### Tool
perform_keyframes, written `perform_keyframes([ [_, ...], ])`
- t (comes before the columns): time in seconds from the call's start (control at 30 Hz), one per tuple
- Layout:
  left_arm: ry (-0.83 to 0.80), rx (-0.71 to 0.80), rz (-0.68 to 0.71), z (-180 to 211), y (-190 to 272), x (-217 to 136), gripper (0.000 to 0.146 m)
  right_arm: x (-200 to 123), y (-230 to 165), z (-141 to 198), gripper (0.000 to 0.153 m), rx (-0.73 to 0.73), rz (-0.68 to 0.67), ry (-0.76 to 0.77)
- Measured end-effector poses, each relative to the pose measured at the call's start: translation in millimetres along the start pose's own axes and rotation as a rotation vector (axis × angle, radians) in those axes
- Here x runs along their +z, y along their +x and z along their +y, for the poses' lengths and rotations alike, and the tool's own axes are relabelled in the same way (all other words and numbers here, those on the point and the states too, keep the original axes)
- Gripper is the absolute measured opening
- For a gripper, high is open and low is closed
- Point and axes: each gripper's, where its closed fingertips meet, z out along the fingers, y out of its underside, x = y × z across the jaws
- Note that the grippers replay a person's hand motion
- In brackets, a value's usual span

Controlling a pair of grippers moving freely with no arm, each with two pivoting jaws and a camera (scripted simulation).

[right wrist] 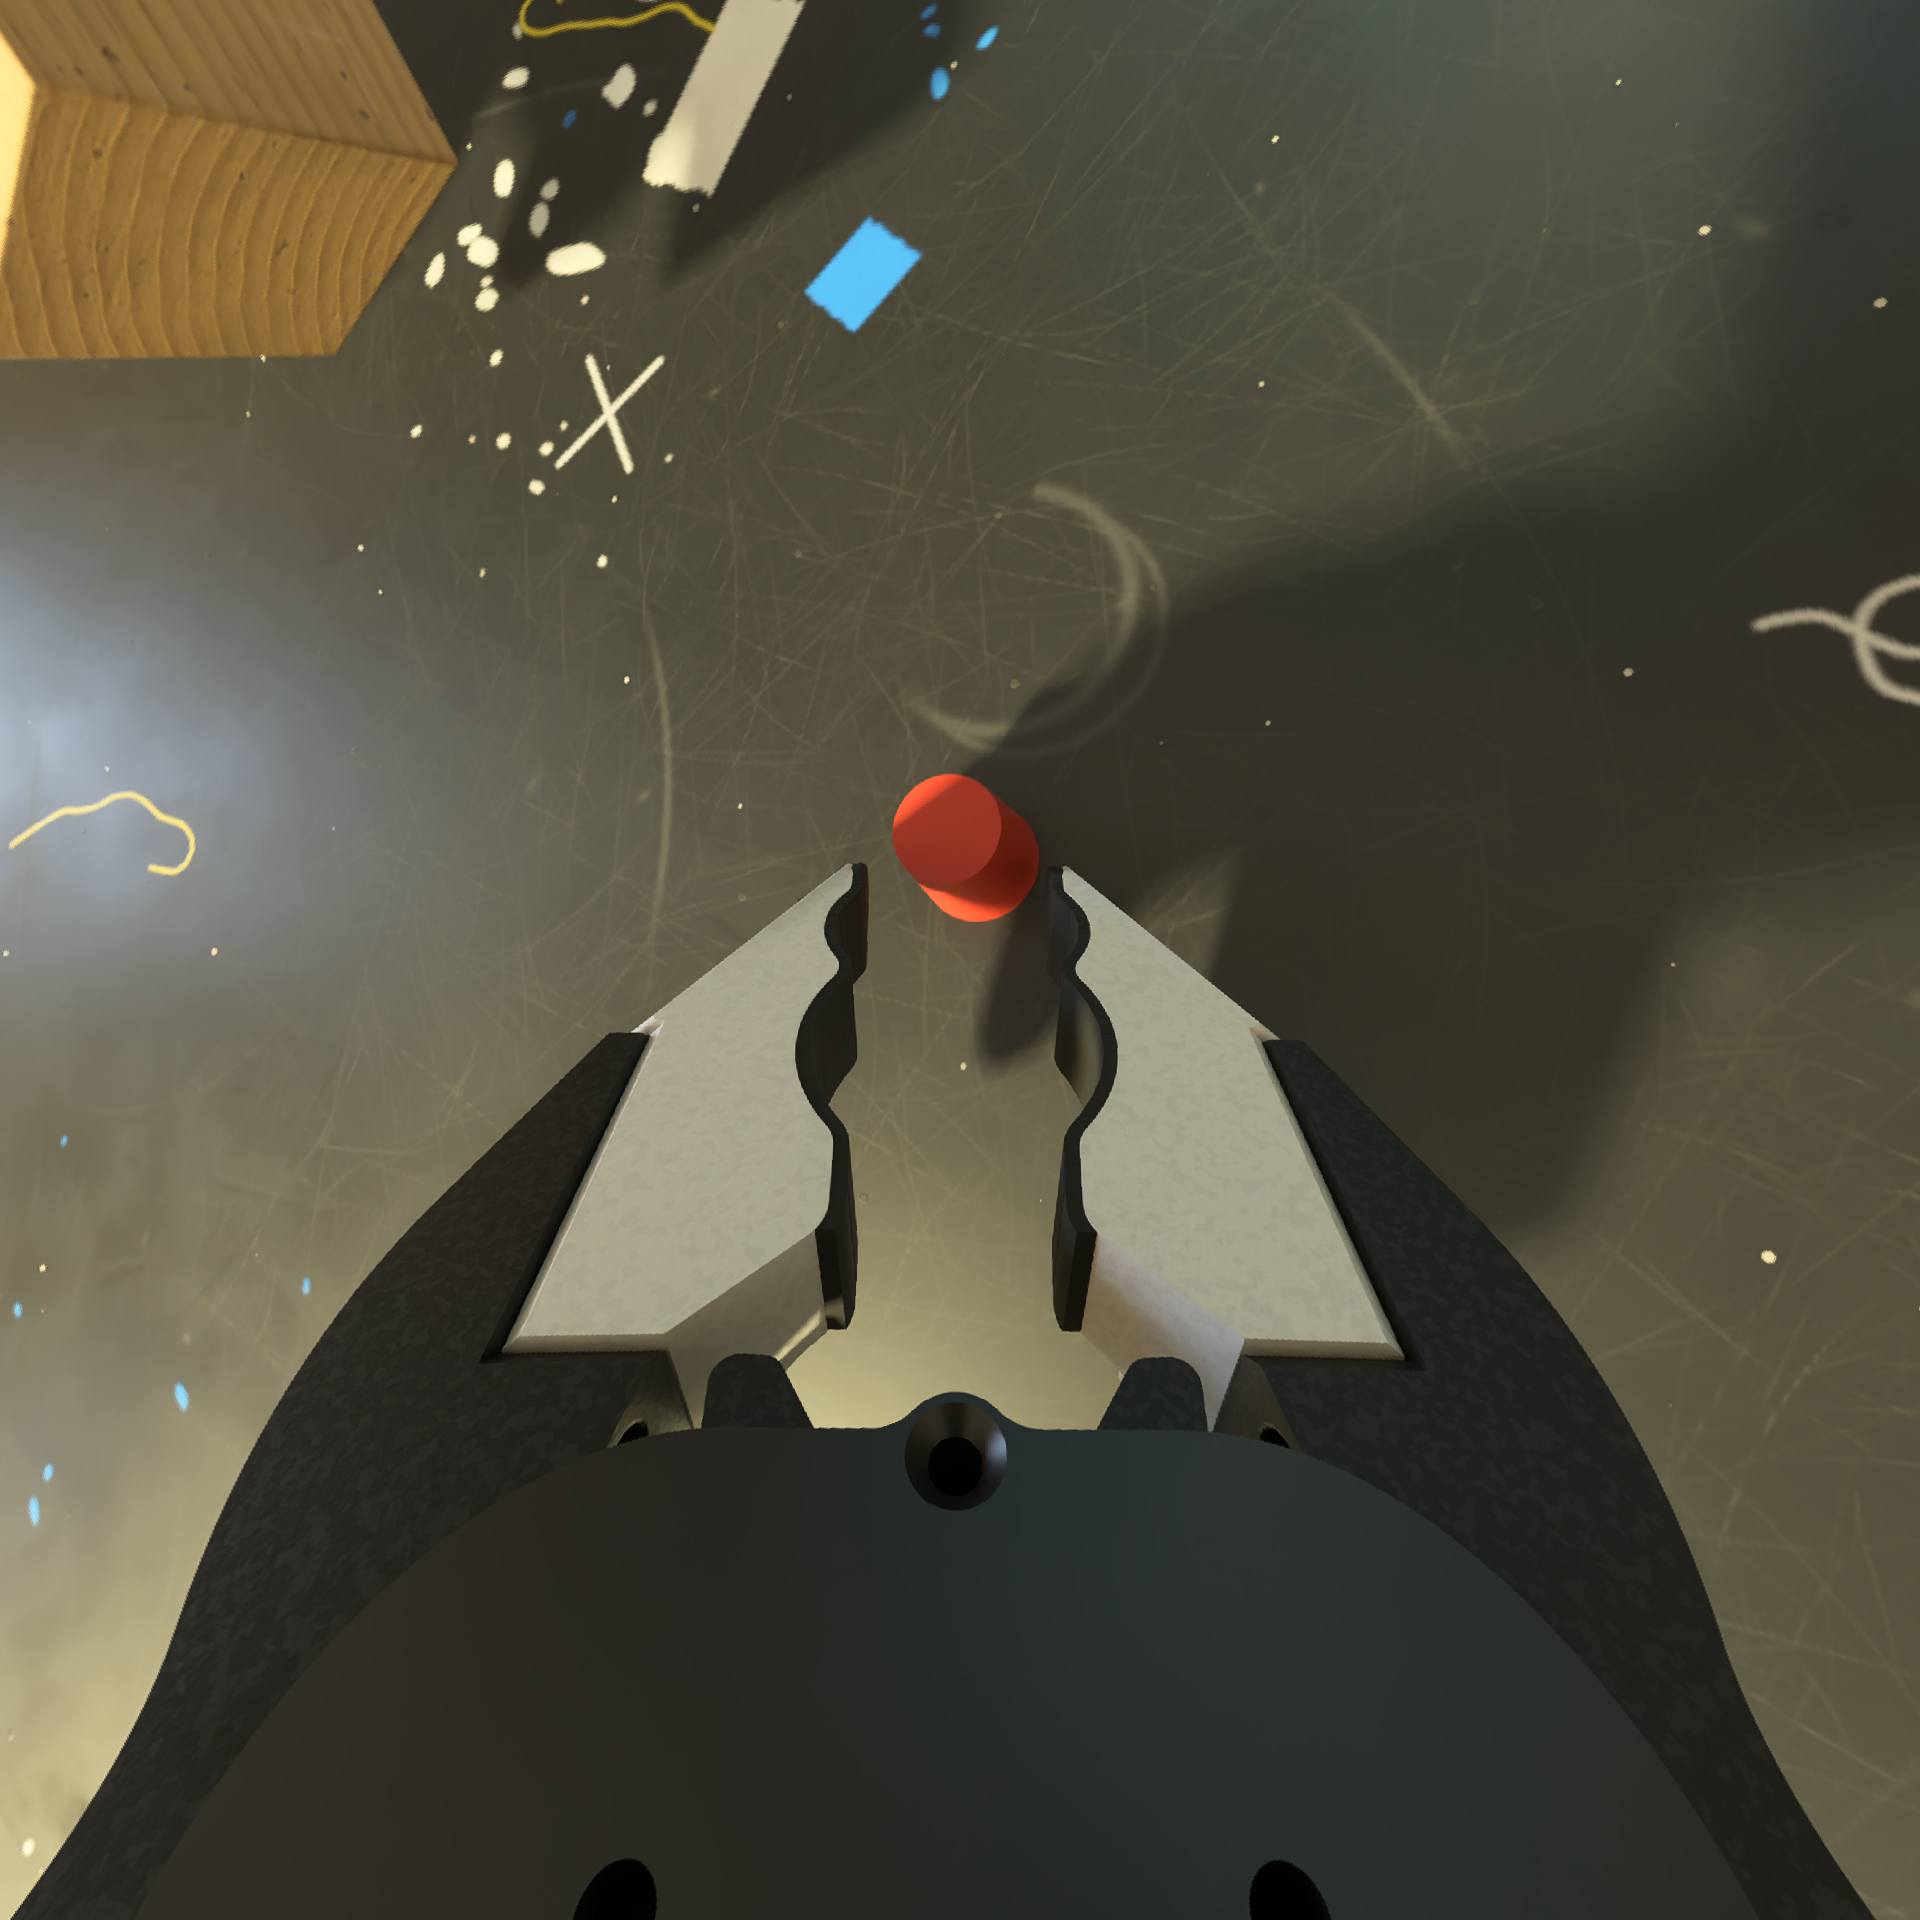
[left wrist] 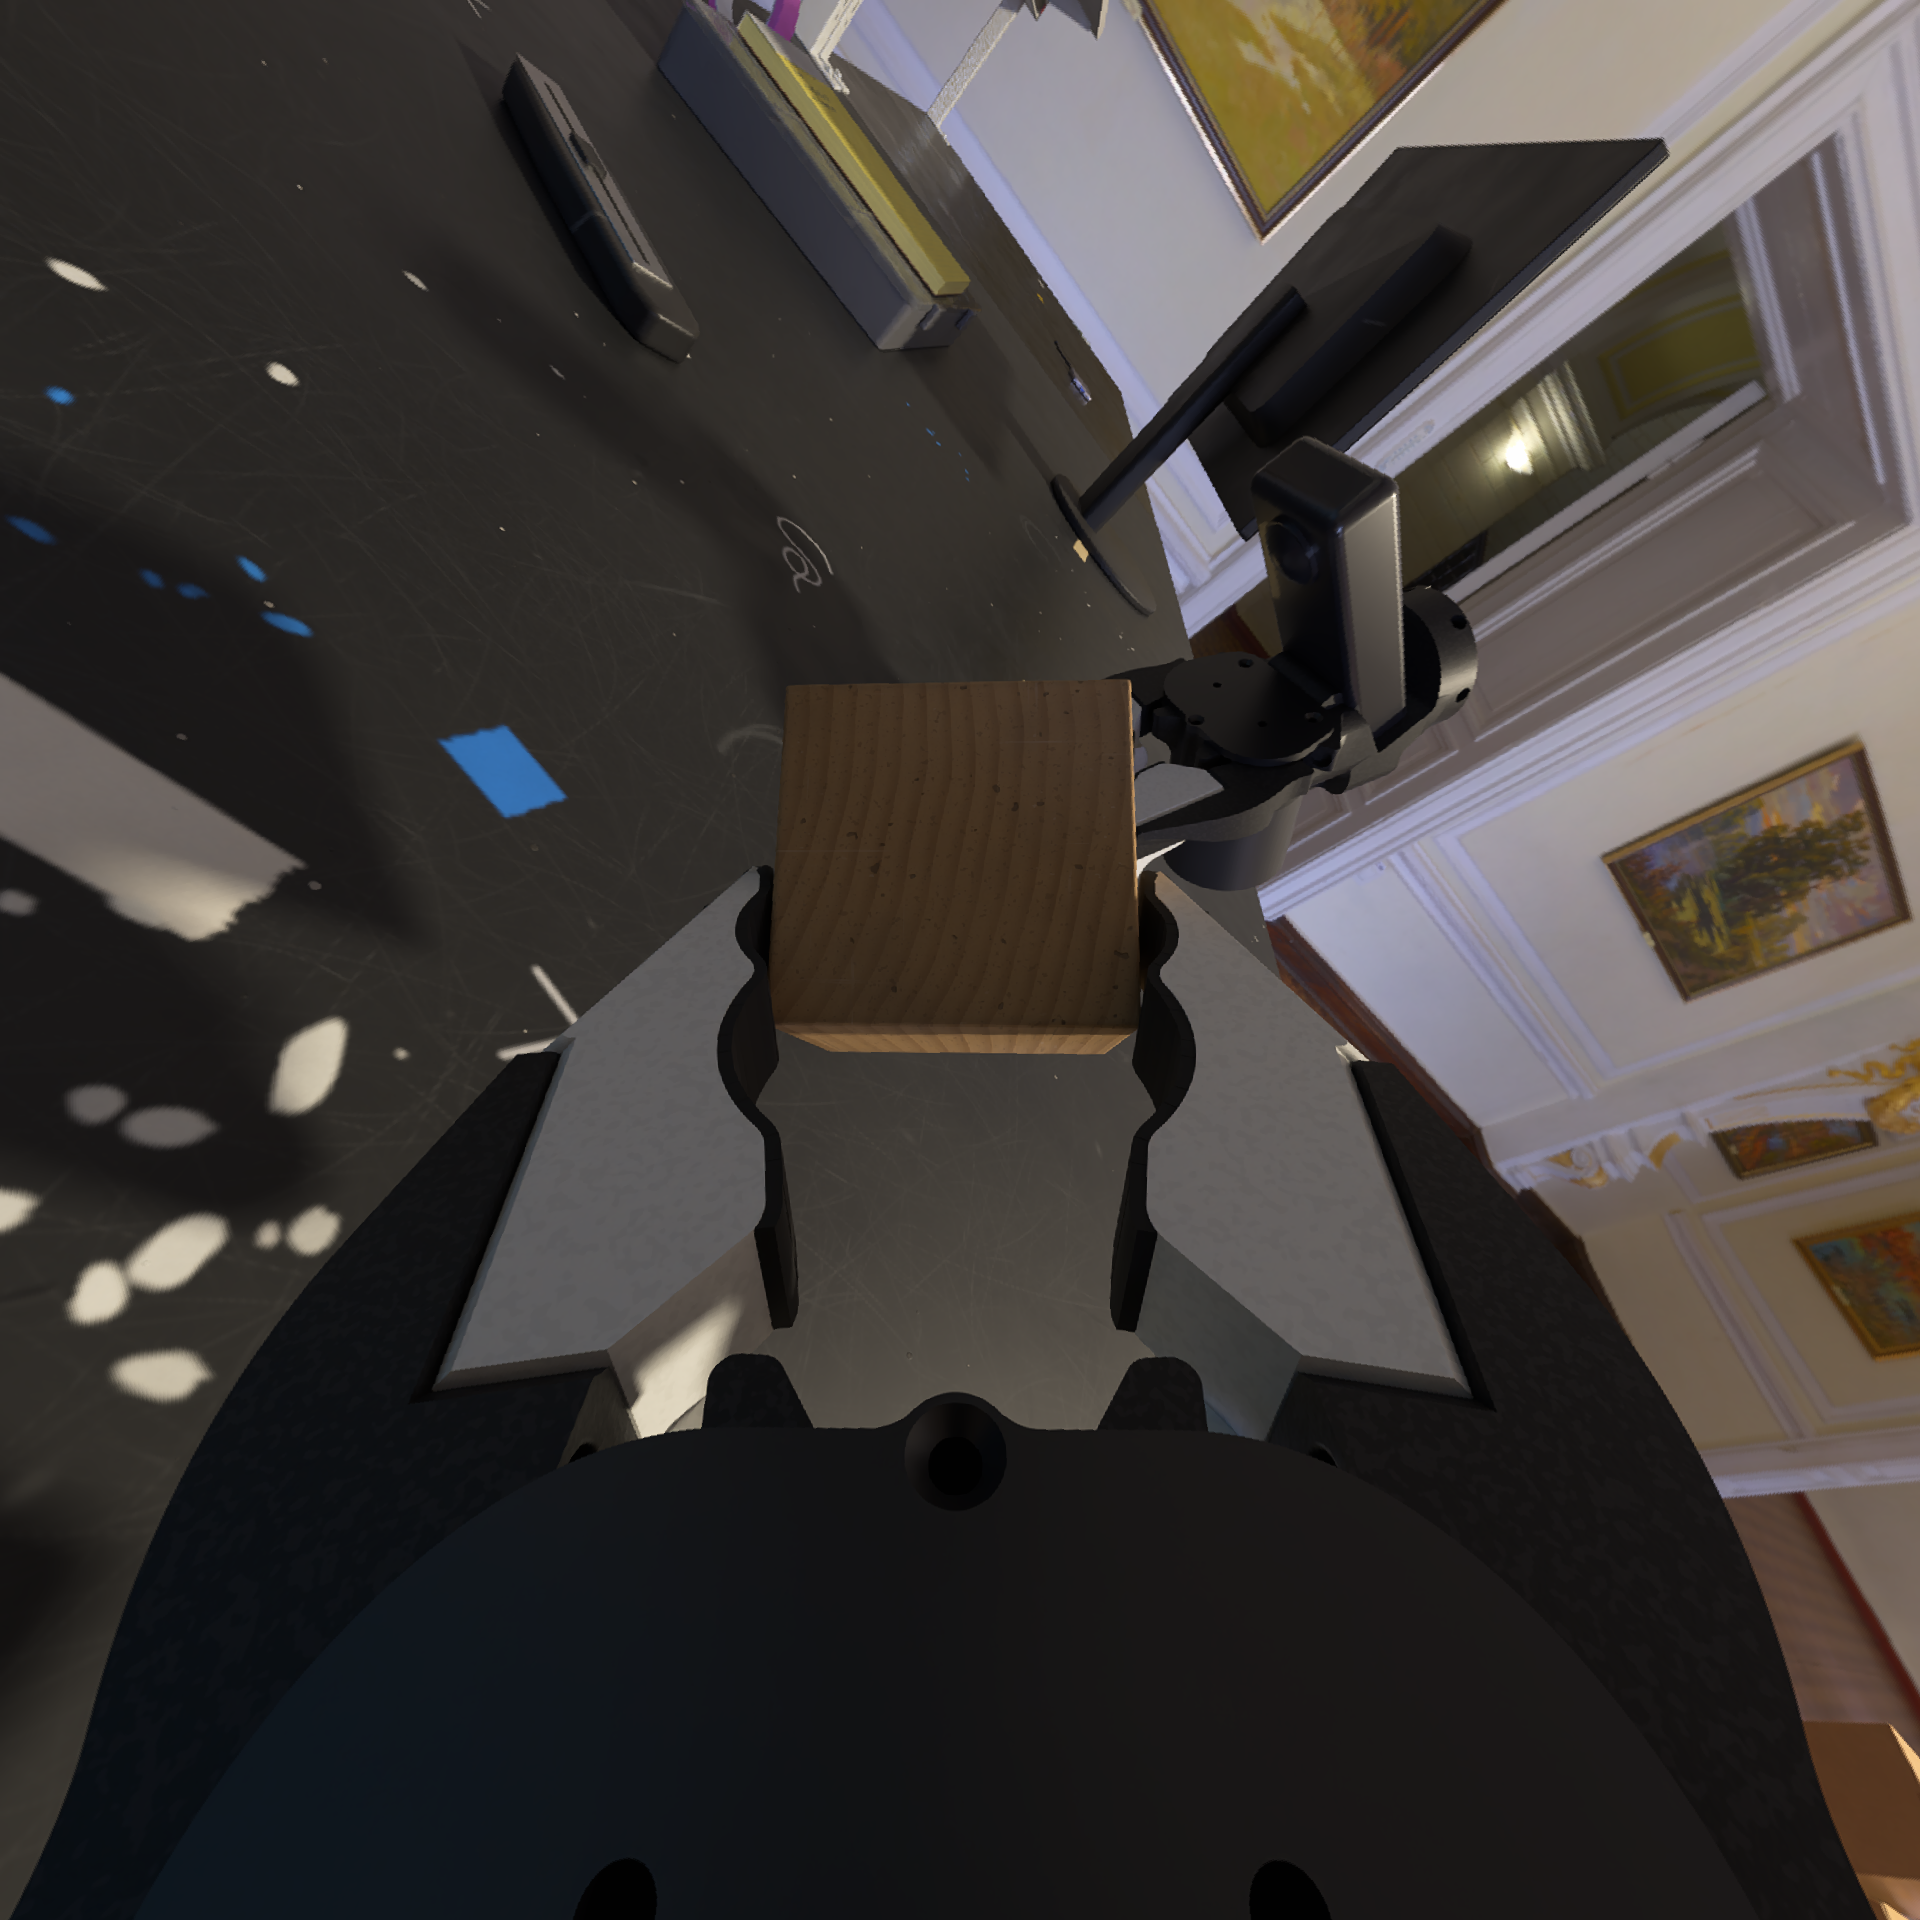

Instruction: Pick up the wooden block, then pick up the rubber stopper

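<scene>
The left gripper (left wrist: 954, 914), with pale grey fingers and wavy black pads, is clamped on a brown cube-shaped wooden block (left wrist: 954, 862); both pads press against the block's opposite sides near its lower half, and the block appears lifted clear of the dark scratched tabletop (left wrist: 364, 520). In the left wrist view a blue rectangular patch (left wrist: 502, 770) marks the tabletop to the left of the block, and farther off lie a dark grey stapler-like device (left wrist: 597, 208) and a grey box with a yellow strip (left wrist: 821, 177). A black monitor on a slim stand (left wrist: 1382, 301) stands near the table's edge, with framed paintings on the cream wall beyond. The right gripper (right wrist: 956, 883) has its jaws parted, with a small red cylindrical rubber stopper (right wrist: 964, 847) resting on the tabletop just beyond the fingertips, roughly centred on the gap and touching neither pad. In the right wrist view the wooden block shows large in the upper left corner, well apart from the stopper, and a white chalk cross (right wrist: 610, 412) lies between them.
</scene>
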Motion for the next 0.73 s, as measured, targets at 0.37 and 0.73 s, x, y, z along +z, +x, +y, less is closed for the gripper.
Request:
perform_keyframes([
  [0.37, -0.041, 0.025, -0.031, 8, -5, 1, 0.069, 9, -9, -5, 0.026, -0.095, -0.026, 0.003],
  [0.73, -0.082, 0.090, -0.058, 16, -1, 6, 0.069, -31, -45, -45, 0.026, -0.072, -0.302, 0.314],
])
